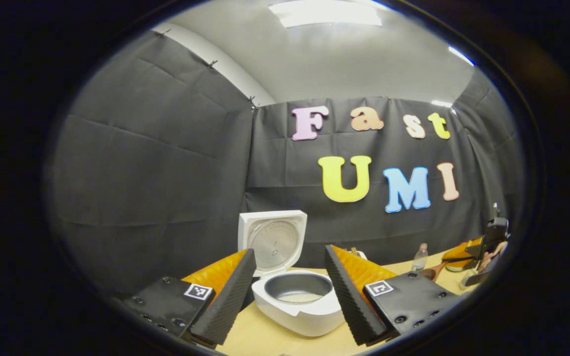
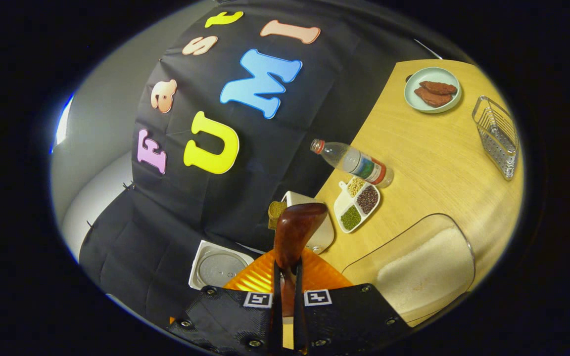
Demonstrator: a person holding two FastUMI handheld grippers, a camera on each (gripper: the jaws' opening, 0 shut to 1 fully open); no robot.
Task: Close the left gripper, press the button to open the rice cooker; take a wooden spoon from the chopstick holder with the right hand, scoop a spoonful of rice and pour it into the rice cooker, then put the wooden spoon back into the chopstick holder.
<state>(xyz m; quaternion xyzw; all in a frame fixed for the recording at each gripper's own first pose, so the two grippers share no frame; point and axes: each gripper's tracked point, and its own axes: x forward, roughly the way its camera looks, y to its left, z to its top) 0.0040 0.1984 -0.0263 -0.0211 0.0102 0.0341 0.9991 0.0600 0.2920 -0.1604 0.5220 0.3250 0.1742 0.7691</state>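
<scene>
— Pale wood tabletop (image 1: 260,336) runs along the bottom of the left gripper view, and the rice cooker (image 1: 299,302) sits at lower centre with its lid (image 1: 272,240) standing upright behind the bare inner pot. What about the claw there?

— The left gripper (image 1: 290,296) is released, its two fingers spread wide, one on each side of the cooker and touching nothing. At the far right edge of that view the right gripper (image 1: 468,254) appears small, with a hand behind it and the wooden spoon (image 1: 433,271) jutting out beside a bottle (image 1: 419,257).

— And the right gripper view?

— It is tilted. The right gripper (image 2: 285,277) is clenched on the wooden spoon's (image 2: 295,230) handle at lower centre, the bowl of the spoon pointing up the frame. Behind it are the cooker lid (image 2: 218,269) at lower left and the white chopstick holder (image 2: 317,222).

— What else does that view add?

— A clear container of rice (image 2: 426,267) at lower right, a divided dish of beans (image 2: 357,203), the bottle (image 2: 356,163) above it, a plate of brown pieces (image 2: 432,90) at upper right, and a wire rack (image 2: 498,136) at the right edge.
</scene>
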